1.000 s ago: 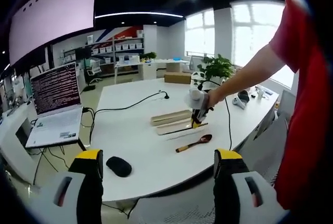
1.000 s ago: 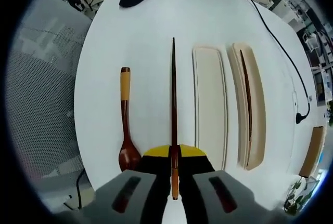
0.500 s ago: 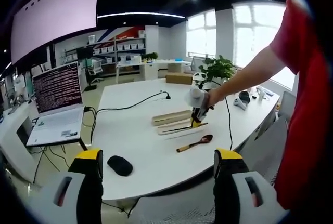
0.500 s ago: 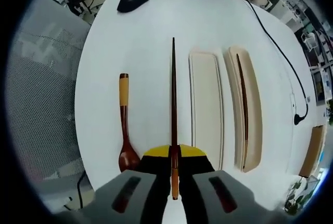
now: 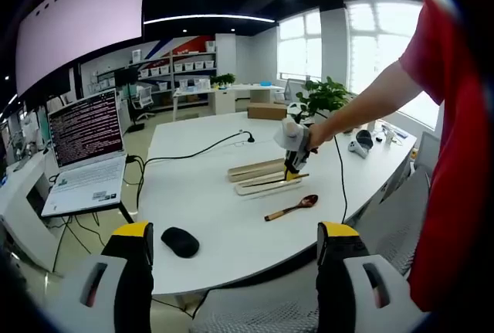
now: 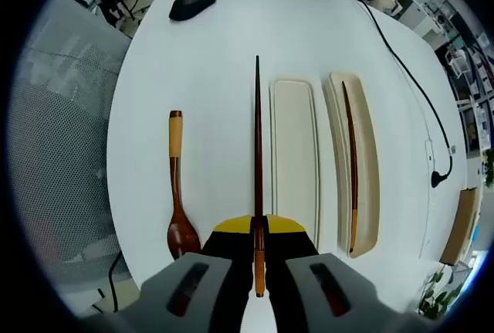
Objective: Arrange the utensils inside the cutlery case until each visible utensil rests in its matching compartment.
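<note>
My right gripper [image 6: 258, 234] is shut on a dark chopstick [image 6: 257, 140] with an orange end, held above the white table [image 6: 231, 39]. The chopstick hangs between a wooden spoon [image 6: 174, 186] on its left and the two beige case halves on its right. The near half [image 6: 294, 155] is empty. In the far half [image 6: 369, 171] lies a second chopstick [image 6: 350, 171]. In the left gripper view a hand holds the right gripper [image 5: 293, 164] over the case [image 5: 261, 177], with the spoon [image 5: 290, 208] in front of it. My left gripper [image 5: 235, 234] is open, well short of the table.
A black mouse [image 5: 180, 242] lies near the table's front edge. A laptop [image 5: 81, 155] stands on a side desk to the left. A black cable [image 6: 409, 62] runs across the far table. A plant [image 5: 324, 101] and a cardboard box [image 5: 268, 111] are at the back. Mesh chairs [image 6: 62, 132] ring the table.
The right gripper, still holding the chopstick, has risen a little and shifted toward the case. The spoon and case halves have not moved on the table.
</note>
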The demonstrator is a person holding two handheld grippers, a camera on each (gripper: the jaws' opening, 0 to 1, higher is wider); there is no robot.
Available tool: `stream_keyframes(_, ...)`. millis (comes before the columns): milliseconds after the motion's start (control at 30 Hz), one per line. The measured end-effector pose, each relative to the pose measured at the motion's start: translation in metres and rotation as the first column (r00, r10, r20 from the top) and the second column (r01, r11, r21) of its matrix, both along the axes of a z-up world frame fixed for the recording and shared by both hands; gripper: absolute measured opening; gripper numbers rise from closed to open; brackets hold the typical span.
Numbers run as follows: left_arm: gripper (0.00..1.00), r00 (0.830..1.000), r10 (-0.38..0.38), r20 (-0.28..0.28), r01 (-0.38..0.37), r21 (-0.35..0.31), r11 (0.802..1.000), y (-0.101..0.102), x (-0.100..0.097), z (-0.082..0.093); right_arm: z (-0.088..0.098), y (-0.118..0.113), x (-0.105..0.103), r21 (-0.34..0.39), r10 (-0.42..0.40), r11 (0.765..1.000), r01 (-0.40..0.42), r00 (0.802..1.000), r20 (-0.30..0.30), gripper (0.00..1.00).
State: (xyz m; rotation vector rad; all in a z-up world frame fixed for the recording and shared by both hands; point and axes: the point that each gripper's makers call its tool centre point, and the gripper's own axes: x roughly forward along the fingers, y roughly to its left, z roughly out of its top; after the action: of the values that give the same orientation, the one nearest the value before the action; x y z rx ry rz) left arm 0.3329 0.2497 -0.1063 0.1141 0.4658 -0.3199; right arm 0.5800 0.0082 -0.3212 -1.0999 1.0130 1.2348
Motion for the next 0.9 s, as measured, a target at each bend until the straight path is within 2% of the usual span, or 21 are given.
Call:
stream_keyframes(467, 0.89, 1.000, 0.000, -0.015, 0.000, 0.006, 1.000, 0.000, 0.003, -0.004, 0.004, 0.003, 0.015, 0.007, 0.004, 1.000, -0.004, 1.000, 0.013, 0.00)
stream_keyframes(600, 0.89, 1.000, 0.002, -0.019, -0.001, 0.006, 1.000, 0.001, 0.003, -0.005, 0.004, 0.002, 0.027, 0.008, -0.004, 1.000, 0.003, 1.000, 0.014, 0.00)
stream_keyframes(733, 0.89, 1.000, 0.003, -0.022, -0.003, 0.005, 1.000, 0.002, 0.004, -0.006, 0.004, 0.001, 0.024, 0.004, -0.003, 1.000, 0.003, 1.000, 0.017, 0.00)
stream_keyframes(900, 0.89, 1.000, -0.003, -0.025, 0.004, 0.008, 1.000, 0.000, 0.006, -0.006, 0.002, -0.002, 0.030, -0.009, 0.007, 1.000, -0.007, 1.000, 0.025, 0.00)
